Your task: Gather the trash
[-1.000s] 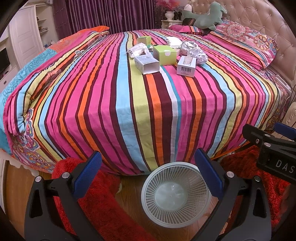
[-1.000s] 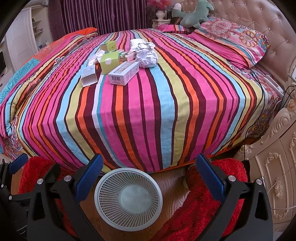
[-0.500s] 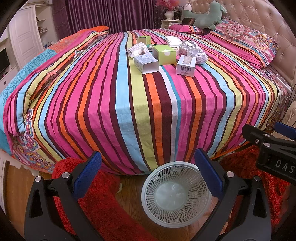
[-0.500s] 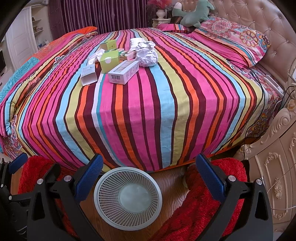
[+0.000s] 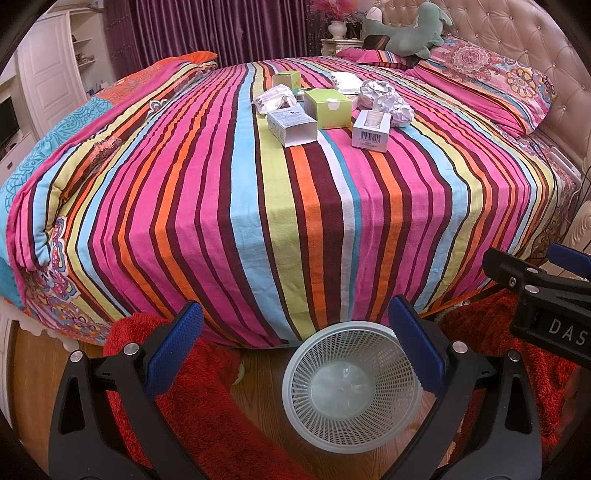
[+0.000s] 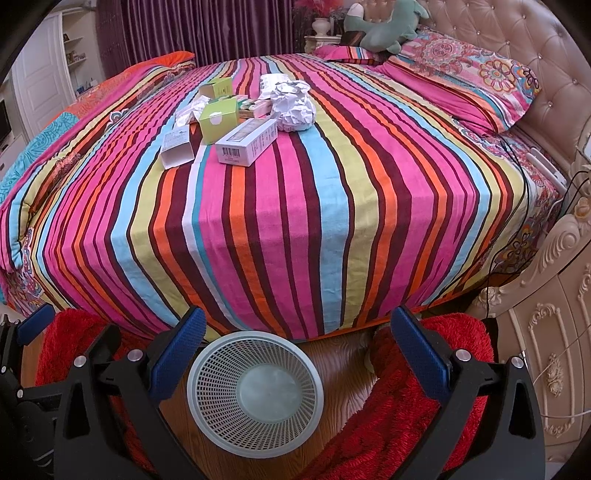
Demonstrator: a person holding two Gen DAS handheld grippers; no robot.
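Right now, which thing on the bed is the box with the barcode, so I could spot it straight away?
Look at the striped bed and the litter heaped mid-bed. The white barcode box lies at the heap's near right edge, beside the crumpled paper ball. Unlike the green box, its black barcode faces you.

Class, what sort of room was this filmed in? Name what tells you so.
Most likely a bedroom: a large bed under a striped cover, patterned pillows against a tufted headboard, and a plush toy beside them.
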